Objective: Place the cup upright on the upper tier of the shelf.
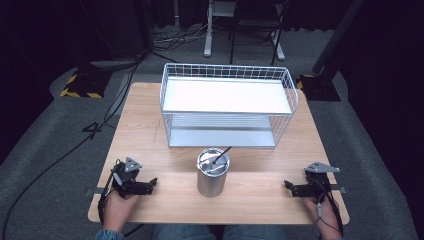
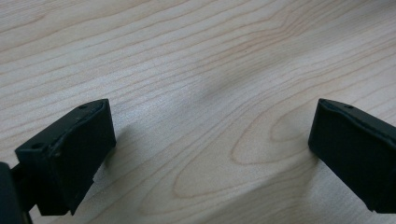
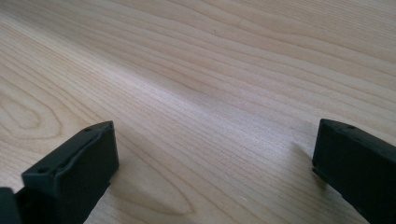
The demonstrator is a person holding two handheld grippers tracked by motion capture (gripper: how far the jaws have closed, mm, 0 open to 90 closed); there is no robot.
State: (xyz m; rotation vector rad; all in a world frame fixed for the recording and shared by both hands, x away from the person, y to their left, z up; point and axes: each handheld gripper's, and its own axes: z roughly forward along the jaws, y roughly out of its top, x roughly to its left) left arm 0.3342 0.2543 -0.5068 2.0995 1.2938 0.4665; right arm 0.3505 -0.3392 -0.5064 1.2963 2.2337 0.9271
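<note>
Grey carpet and dark surroundings frame a square, pale wooden table (image 1: pixel 150 125) seen from above, with cables trailing across the floor at the far left. At the table's near left corner, the person's left hand (image 1: pixel 118 202) rests on the wood holding the left gripper (image 1: pixel 150 184), its black jaws pointing inward toward the table's middle; in the left gripper view those jaws stand wide apart over bare wood grain, grasping nothing. Near the front centre stands an upright metal canister (image 1: pixel 212 179) with a thin dark stick (image 1: pixel 221 153) leaning out of its top toward the right — it sits well apart from both grippers, roughly midway between them. Just behind the canister, a white wire two-tier rack (image 1: pixel 227 102) occupies the far half of the table, with a flat white shelf on top and a lower shelf beneath. At the near right corner, the right hand (image 1: pixel 324 210) holds the right gripper (image 1: pixel 290 186), jaws aimed inward — in the right gripper view they too are spread wide over plain wood, released.
</note>
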